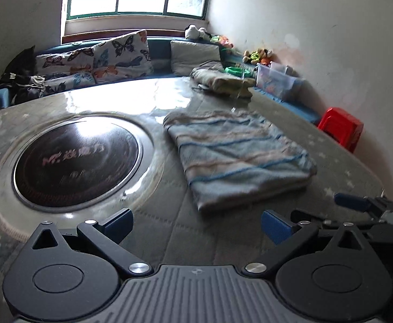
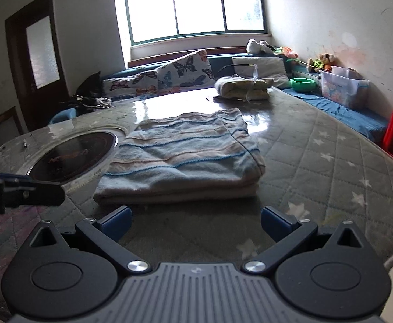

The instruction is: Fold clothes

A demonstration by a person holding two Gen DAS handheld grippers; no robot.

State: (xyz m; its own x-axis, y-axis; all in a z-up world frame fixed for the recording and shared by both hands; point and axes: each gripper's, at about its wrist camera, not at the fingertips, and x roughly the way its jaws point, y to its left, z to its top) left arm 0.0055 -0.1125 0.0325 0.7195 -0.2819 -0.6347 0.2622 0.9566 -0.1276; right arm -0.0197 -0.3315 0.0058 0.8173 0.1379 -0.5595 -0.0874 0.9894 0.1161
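Cloth (image 2: 183, 158), striped and folded, is lying on the desk (image 2: 317, 161), at twelve o'clock from the right hand-held gripper (image 2: 196, 222) and one o'clock from the left hand-held gripper (image 1: 196, 224). Both are standing wide apart, gripping nothing. A clear bin (image 2: 343, 87) at two o'clock is holding colourful things, too blurred to name. A green bowl (image 2: 302, 84) is sitting beside it.

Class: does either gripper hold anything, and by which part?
Nothing is held. The left gripper and right gripper are open, short of the folded cloth.
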